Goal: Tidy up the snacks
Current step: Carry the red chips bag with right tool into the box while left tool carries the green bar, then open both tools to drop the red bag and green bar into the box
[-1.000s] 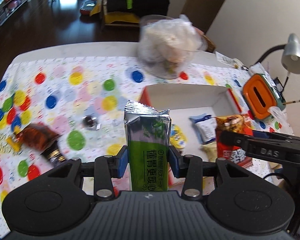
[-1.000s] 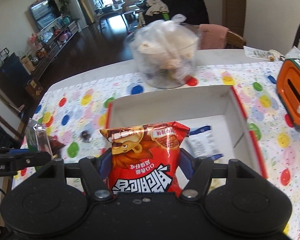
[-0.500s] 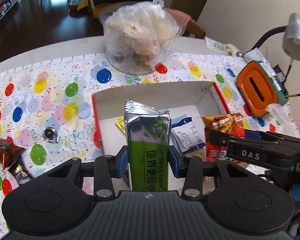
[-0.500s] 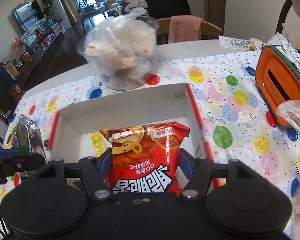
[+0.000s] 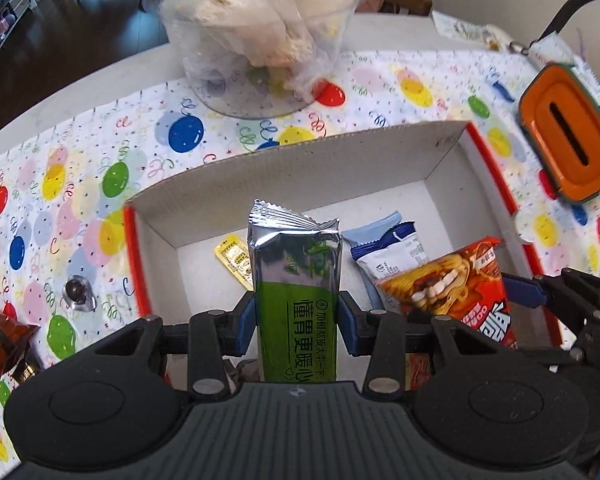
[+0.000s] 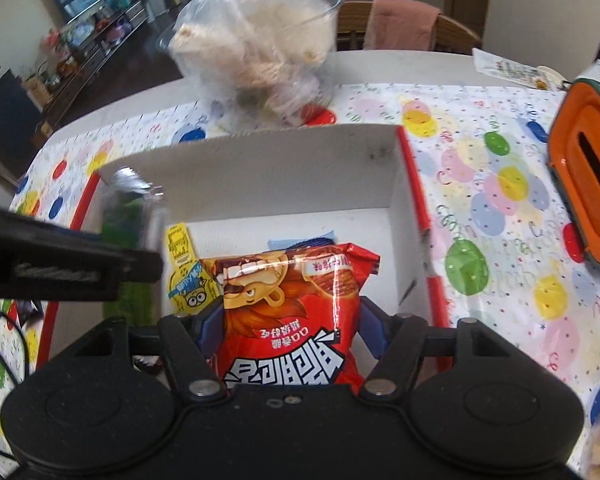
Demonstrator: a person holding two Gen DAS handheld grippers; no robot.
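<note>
Both grippers hang over the white box [image 5: 288, 168]: left gripper [image 5: 297, 316] pinching the green bar [image 5: 296, 304], right gripper [image 6: 288, 320] the red bag [image 6: 292, 312]; bare floor at the box's far side, packets partly hidden.

Small packets [image 5: 384, 248] in the box [image 5: 300, 168], bowl [image 5: 256, 36] behind it, on the tablecloth [image 5: 80, 184]

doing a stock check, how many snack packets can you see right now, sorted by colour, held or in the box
green and silver, held by left gripper: 1
red, held by right gripper: 1
blue and white, in the box: 1
yellow, in the box: 1
total: 4
</note>
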